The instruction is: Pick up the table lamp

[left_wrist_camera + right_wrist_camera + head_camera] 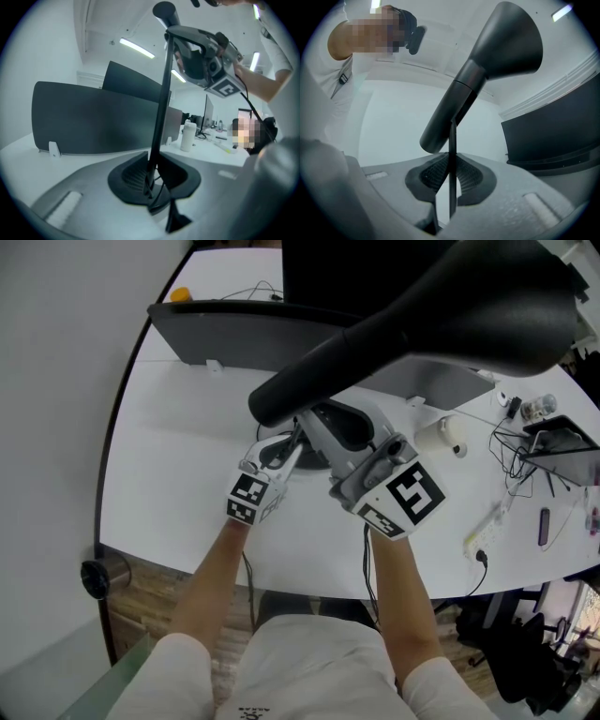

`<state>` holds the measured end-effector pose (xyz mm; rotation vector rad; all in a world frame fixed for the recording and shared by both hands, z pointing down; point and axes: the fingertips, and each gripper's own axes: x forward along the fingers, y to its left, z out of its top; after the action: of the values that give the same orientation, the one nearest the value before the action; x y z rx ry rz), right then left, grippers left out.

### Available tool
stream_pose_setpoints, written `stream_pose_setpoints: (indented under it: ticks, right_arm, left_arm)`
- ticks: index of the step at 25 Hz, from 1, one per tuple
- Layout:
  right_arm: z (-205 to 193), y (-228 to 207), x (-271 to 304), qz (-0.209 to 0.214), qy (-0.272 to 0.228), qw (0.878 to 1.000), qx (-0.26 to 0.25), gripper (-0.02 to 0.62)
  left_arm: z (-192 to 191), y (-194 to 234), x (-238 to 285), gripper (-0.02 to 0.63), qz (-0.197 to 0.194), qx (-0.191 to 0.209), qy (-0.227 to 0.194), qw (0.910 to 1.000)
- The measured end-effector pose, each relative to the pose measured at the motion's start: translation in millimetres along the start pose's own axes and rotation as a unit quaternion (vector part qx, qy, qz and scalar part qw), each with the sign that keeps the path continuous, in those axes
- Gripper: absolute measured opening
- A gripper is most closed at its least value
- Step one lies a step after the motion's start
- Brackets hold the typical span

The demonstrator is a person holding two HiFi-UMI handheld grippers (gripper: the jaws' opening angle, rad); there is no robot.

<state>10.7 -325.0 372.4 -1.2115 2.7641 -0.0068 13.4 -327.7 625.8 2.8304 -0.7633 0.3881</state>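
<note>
The left tongs [289,448] and right tongs [323,432] are both clamping the table lamp's [450,306] thin stem [159,117] above the white bench [169,474].

white short sleeves [169,662]; grey left gripper [152,183], right gripper [450,182]; black-white marker cubes [405,498]; black cables [367,563]

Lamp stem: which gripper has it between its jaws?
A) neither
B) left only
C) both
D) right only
C: the left gripper view shows the thin black lamp stem pinched between its jaws. The right gripper view shows the same stem between its own, under the lamp head.
</note>
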Motion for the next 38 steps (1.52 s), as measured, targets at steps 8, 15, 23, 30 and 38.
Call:
stream_pose_setpoints:
  ticks: [8,15,23,30,38]
  right_arm:
    - [8,-2,-8,0.002,-0.002,1.0,0.0,0.035]
    - [22,7,-10,0.019,0.0,1.0,-0.013,0.035]
    - [64,10,-28,0.028,-0.016,0.999,-0.021,0.036]
    - [94,13,-40,0.044,-0.016,0.998,-0.033,0.037]
    - [127,17,-56,0.057,-0.017,0.998,-0.033,0.038]
  left_arm:
    - [8,0,-4,0.063,0.007,-0.005,-0.003,1.0]
    - [18,-16,-5,0.058,0.004,0.0,-0.005,1.0]
    - [56,-40,-14,0.058,0.007,0.008,-0.026,0.9996]
    - [83,-60,-16,0.055,0.014,0.013,-0.035,0.9992]
    - [111,-86,-23,0.055,0.023,0.014,-0.042,0.9988]
